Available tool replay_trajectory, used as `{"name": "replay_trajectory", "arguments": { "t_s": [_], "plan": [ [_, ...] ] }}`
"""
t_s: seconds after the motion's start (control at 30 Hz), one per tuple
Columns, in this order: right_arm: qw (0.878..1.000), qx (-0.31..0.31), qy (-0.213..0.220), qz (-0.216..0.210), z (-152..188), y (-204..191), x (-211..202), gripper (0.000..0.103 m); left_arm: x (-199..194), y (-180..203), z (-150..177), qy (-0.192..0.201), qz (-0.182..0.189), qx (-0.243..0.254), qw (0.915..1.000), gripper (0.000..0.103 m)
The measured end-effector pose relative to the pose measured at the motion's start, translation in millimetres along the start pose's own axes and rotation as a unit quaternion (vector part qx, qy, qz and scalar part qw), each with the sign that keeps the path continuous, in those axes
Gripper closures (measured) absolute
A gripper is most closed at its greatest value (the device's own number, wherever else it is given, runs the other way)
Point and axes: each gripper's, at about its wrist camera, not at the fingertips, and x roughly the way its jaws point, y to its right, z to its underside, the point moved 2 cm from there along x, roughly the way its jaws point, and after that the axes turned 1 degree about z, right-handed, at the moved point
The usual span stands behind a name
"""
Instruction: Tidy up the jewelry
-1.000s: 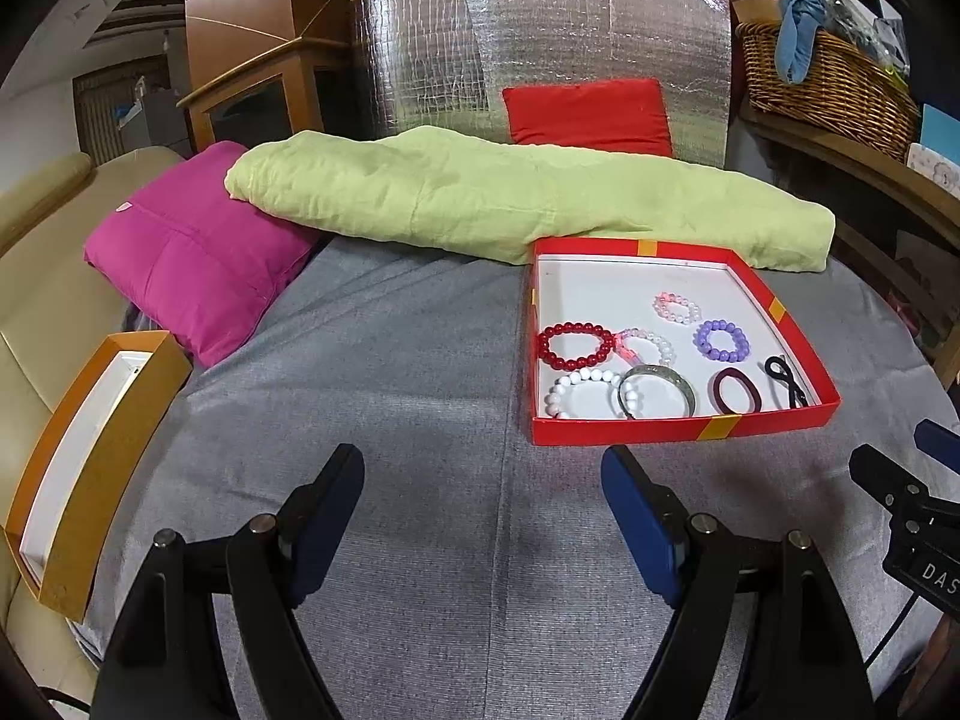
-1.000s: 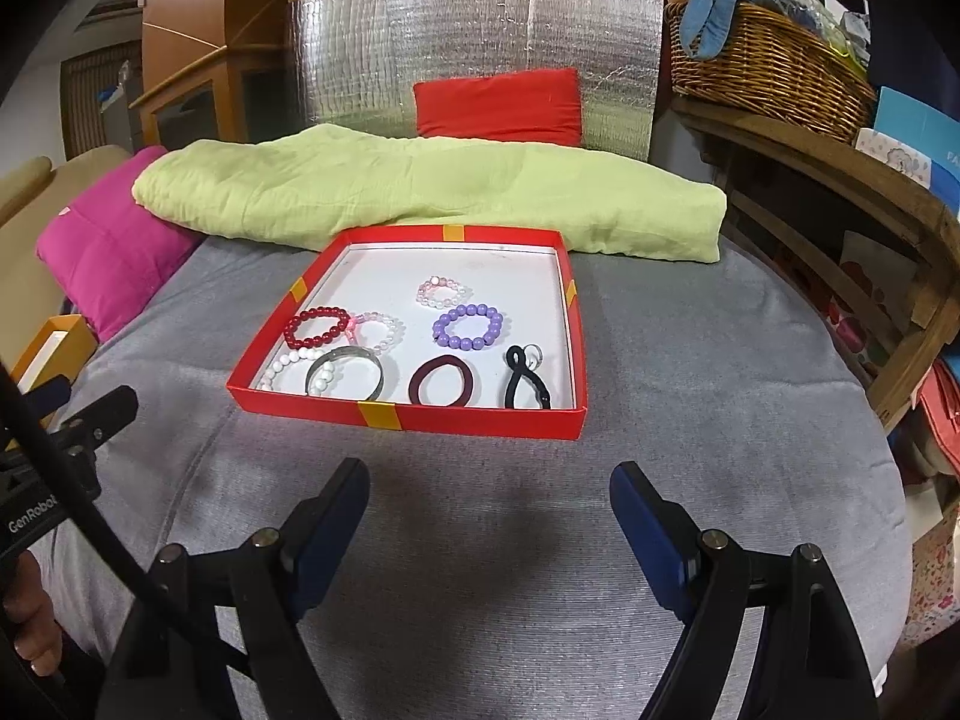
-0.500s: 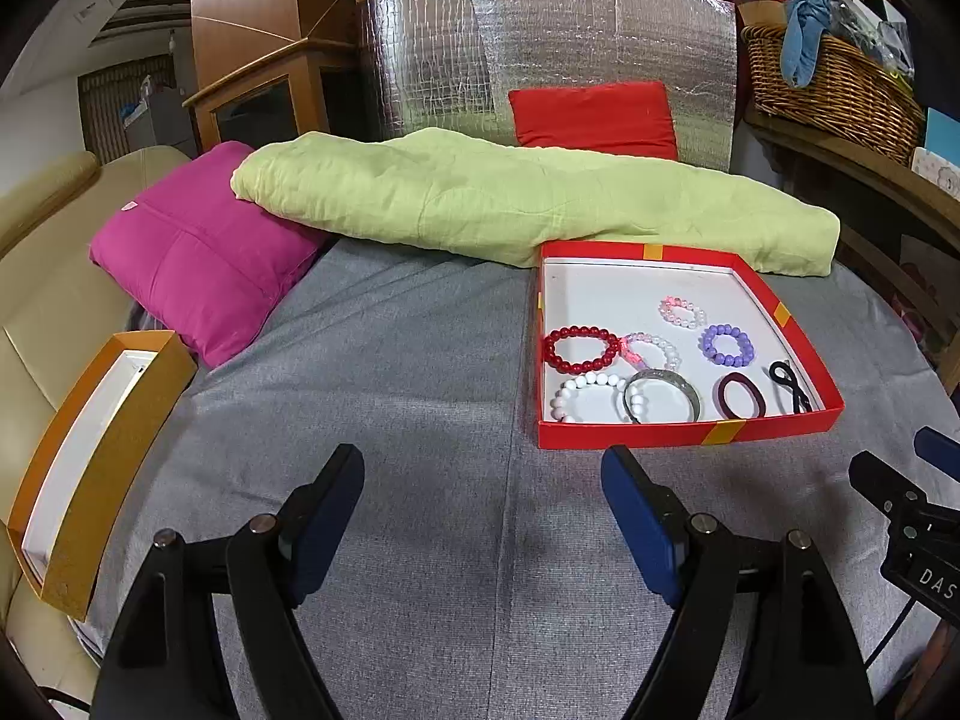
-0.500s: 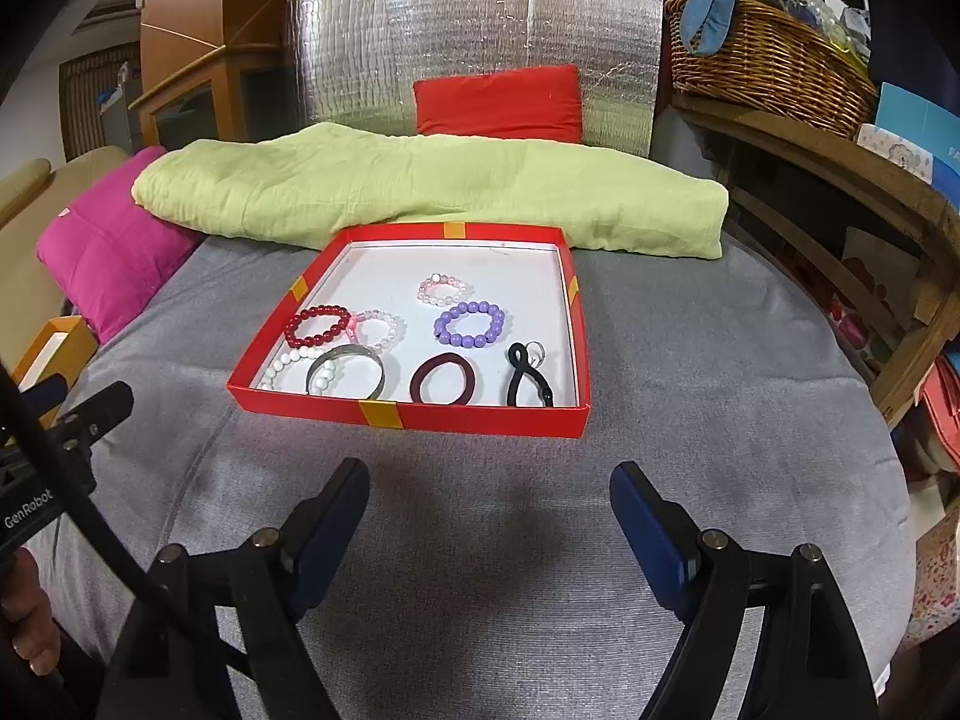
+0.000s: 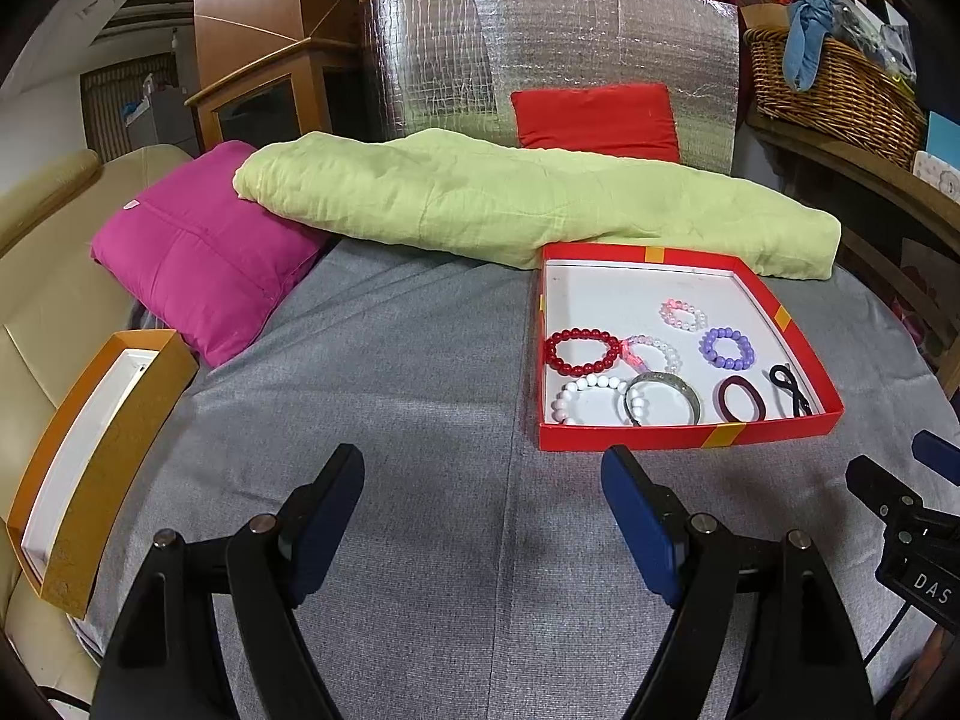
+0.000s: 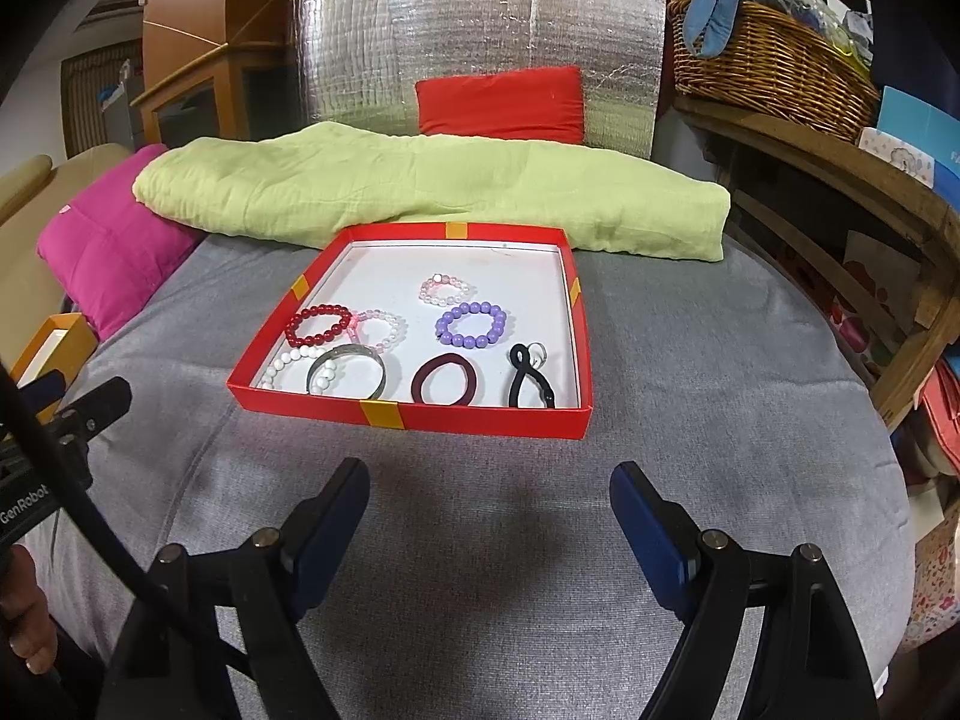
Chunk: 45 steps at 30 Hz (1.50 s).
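A red box lid (image 6: 414,417) (image 5: 684,438) lies on the grey cloth and holds several pieces: a red bead bracelet (image 6: 318,324), a white bead bracelet (image 6: 294,367), a silver bangle (image 6: 347,369), a purple bead bracelet (image 6: 471,324), a pink bead bracelet (image 6: 445,289), a dark red hair tie (image 6: 445,387) and a black clip (image 6: 528,384). An orange box (image 5: 90,456) stands tilted at the left edge. My left gripper (image 5: 483,510) is open and empty, left of the red lid. My right gripper (image 6: 489,516) is open and empty, just in front of it.
A green folded blanket (image 6: 420,192) and a pink cushion (image 5: 198,258) lie behind the lid. A silver foil panel with a red cushion (image 6: 501,102) stands at the back. A wooden shelf with a wicker basket (image 6: 774,66) is at the right. A beige sofa (image 5: 42,312) is left.
Both grippers have moved slightly, so the scene sits a little lower in view. Nothing was picked up or shifted in the lid.
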Motion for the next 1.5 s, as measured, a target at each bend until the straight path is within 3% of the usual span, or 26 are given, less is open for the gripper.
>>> {"name": "replay_trajectory", "arguments": {
  "t_s": [1.5],
  "plan": [
    [1.0,-0.006,-0.004,-0.007,-1,-4,17,0.018,3,-2,-2,-0.004,-0.006,-0.005,1.0,0.021]
  ]
}}
